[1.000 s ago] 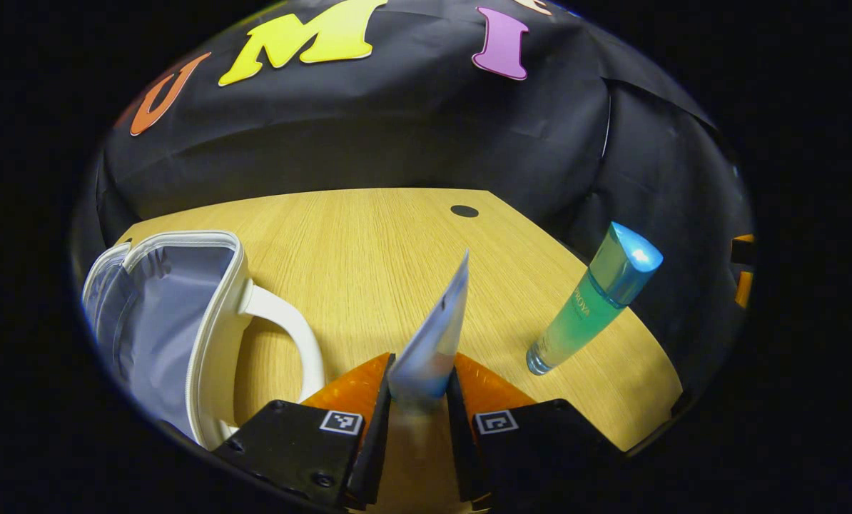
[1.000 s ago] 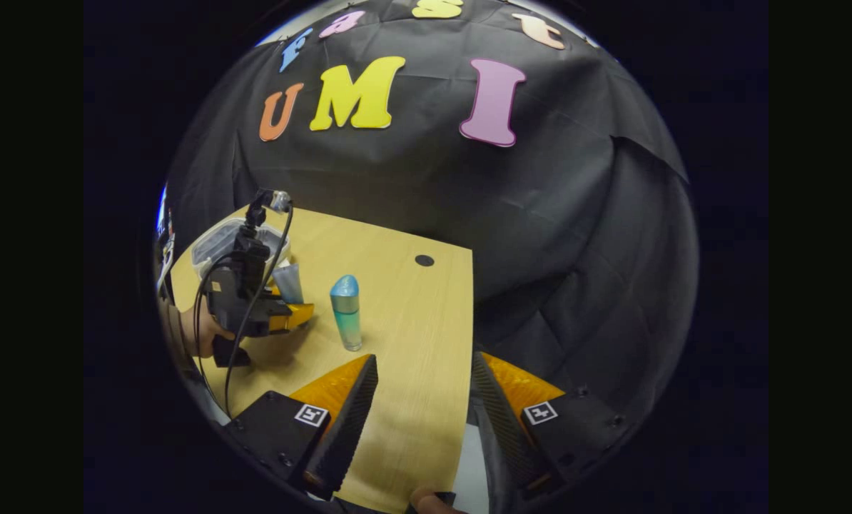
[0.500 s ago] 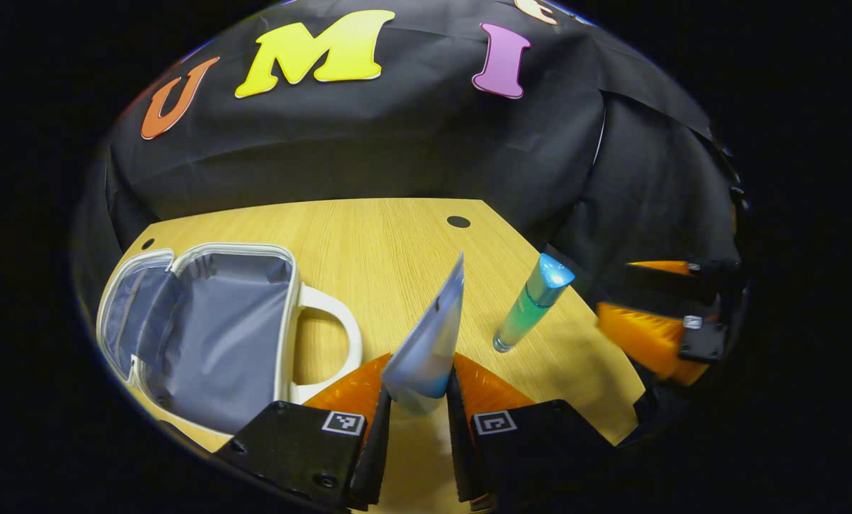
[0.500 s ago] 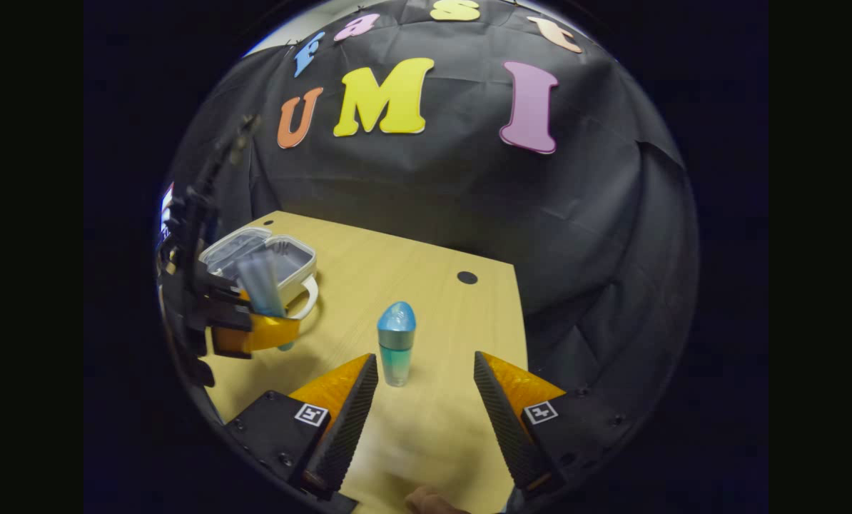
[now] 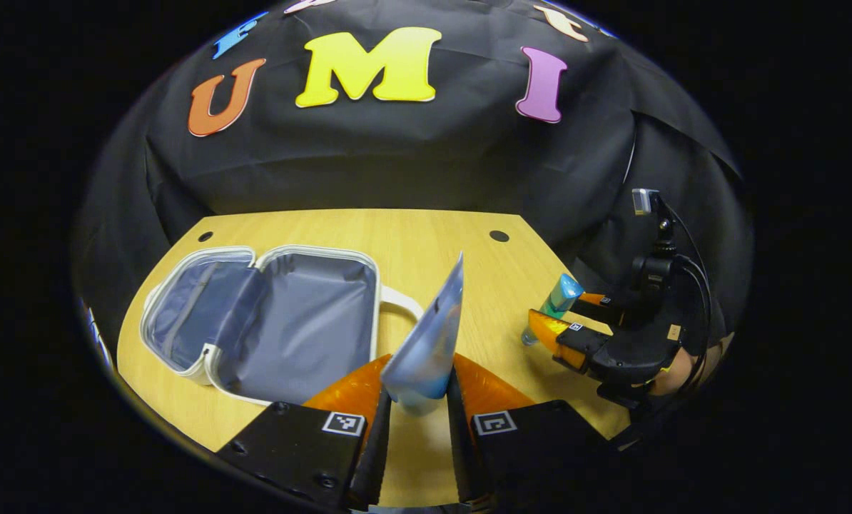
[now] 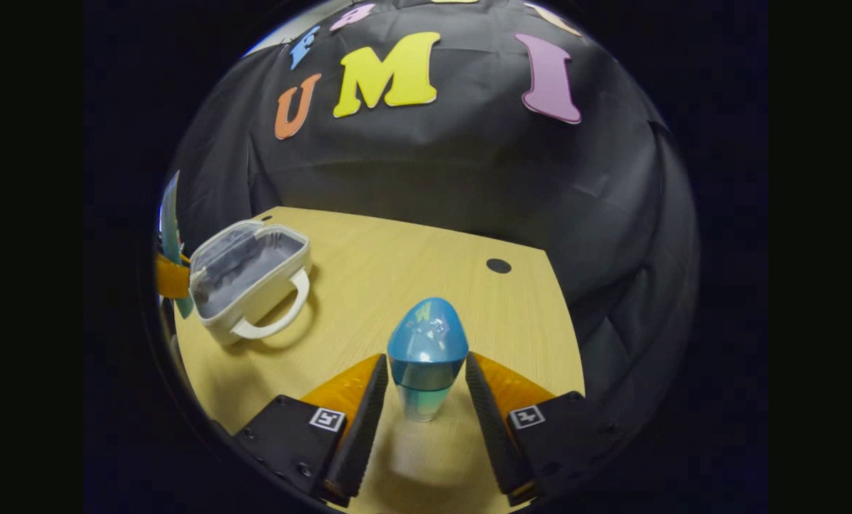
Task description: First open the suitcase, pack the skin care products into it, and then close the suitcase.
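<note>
Two skin care products are being gathered while the suitcase (image 5: 276, 321), a small white case with a grey lining, lies open on the wooden worktop (image 5: 412, 235); judged from that, the opening step is done and packing is in hand. In the left gripper view, the left tongs (image 5: 419, 400) are clamped on the lower end of a pale blue tube (image 5: 433, 335), which stands up between the orange fingers, raised just beside the open case. In the right gripper view, the right tongs (image 6: 420, 400) are spread wide on either side of an upright green bottle with a blue cap (image 6: 426, 357), not touching it. The next move likely calls for lowering the tube into the grey lining and letting go, while the right tongs narrow onto the bottle without tipping it.
</note>
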Motion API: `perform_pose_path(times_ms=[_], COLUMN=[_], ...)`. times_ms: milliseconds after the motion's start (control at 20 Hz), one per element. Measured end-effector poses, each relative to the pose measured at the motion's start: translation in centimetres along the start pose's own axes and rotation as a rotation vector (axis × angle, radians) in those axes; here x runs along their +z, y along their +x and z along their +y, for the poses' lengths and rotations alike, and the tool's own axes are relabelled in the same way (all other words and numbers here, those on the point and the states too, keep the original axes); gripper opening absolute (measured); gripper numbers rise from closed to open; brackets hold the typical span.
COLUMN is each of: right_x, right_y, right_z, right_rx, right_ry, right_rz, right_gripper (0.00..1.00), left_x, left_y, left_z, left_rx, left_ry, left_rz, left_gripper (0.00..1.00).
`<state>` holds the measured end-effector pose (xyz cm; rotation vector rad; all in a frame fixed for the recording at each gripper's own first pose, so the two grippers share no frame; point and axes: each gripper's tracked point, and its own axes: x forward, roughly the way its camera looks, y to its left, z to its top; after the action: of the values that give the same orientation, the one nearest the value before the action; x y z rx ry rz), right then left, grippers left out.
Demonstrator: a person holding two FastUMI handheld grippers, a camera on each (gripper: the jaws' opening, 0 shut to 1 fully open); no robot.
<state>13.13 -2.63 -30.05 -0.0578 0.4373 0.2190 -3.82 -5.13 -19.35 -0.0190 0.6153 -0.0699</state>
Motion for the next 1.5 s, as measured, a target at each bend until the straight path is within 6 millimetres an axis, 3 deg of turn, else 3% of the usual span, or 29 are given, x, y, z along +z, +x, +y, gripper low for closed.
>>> perform_pose_path(times_ms=[50, 150, 200, 350, 550, 750, 950, 1000, 1050, 1200, 1500], right_x=[-0.1, -0.3, -0.5, 0.1, 2.6, 5.0, 6.4, 6.6, 6.7, 6.7, 6.7], right_y=[-0.5, -0.4, -0.5, -2.0, -5.2, -8.1, -9.8, -10.1, -10.3, -10.7, -10.9], right_z=[0.1, 0.2, 0.2, 1.0, 3.2, 6.3, 9.0, 9.5, 9.9, 11.0, 11.8], right_rx=[-0.008, -0.026, -0.042, -0.051, -0.049, -0.03, -0.025, -0.024, -0.025, -0.023, -0.022], right_ry=[-0.005, -0.016, -0.017, 0.006, 0.01, 0.0, 0.014, 0.011, 0.01, 0.015, 0.027], right_rz=[0.0, 0.014, 0.029, 0.05, 0.031, 0.016, 0.011, 0.012, 0.013, 0.024, 0.029], right_gripper=[0.61, 0.43, 0.41, 0.37, 0.37, 0.37, 0.37, 0.37, 0.37, 0.37, 0.37], left_x=[0.1, 0.0, 0.2, 1.1, 1.8, -1.4, -5.8, -6.7, -7.2, -8.7, -8.4], left_y=[-0.3, -0.6, -0.7, -0.8, 0.7, 4.3, 6.9, 7.4, 7.6, 8.2, 9.1], left_z=[0.7, 2.3, 3.0, 5.7, 11.1, 16.2, 18.4, 18.7, 18.5, 17.3, 17.8], left_rx=[0.011, 0.028, 0.035, 0.043, 0.078, 0.101, 0.106, 0.107, 0.101, 0.054, 0.076], left_ry=[-0.005, -0.013, -0.017, -0.015, 0.013, -0.005, 0.033, 0.055, 0.059, 0.021, -0.004], left_rz=[-0.002, 0.001, 0.001, -0.01, -0.003, 0.1, 0.216, 0.238, 0.254, 0.31, 0.397], left_gripper=[0.41, 0.41, 0.41, 0.41, 0.41, 0.41, 0.42, 0.49, 0.42, 0.41, 0.41])
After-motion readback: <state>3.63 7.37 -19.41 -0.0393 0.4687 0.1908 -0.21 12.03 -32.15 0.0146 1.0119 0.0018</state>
